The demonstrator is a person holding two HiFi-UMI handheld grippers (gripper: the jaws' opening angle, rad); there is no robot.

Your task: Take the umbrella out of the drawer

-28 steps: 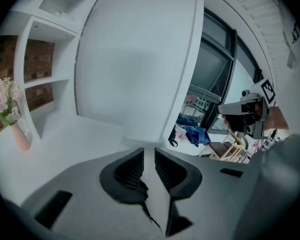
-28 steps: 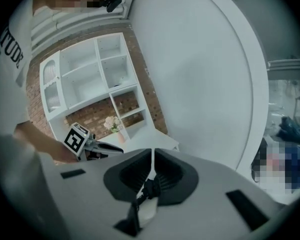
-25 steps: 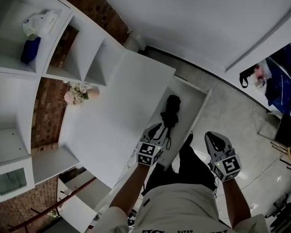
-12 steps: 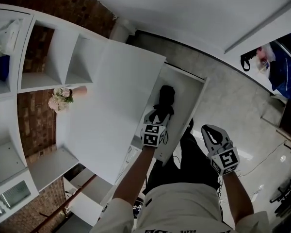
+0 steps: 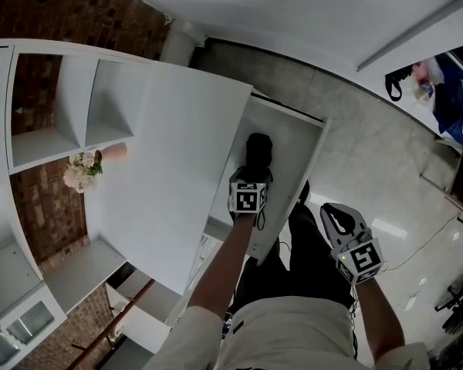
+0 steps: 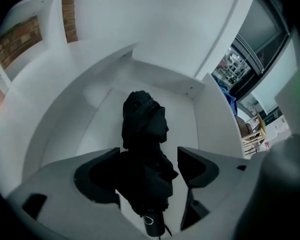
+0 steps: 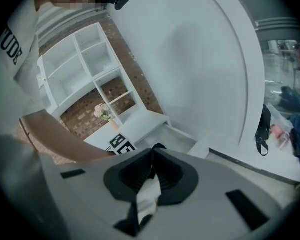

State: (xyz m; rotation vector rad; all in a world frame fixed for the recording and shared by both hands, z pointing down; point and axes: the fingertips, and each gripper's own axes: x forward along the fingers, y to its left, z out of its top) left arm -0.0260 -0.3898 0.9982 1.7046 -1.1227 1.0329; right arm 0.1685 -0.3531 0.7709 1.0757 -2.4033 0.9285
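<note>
Umbrella (image 6: 142, 126) between opening jaws of left hand-held gripper (image 6: 149, 156)

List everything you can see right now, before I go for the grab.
umbrella: one, black, folded, lying in the open drawer
drawer: one, white, pulled open beside the desktop
desktop: one, white, left of the drawer
shelf unit: one, white, against the brick wall
flowers: one bunch, pink-white, beside the shelf unit
bag: one, black, far right by the wall
left gripper: grey, over the drawer, jaws opening, umbrella between them
right gripper: grey, right of the drawer, jaws together, empty
</note>
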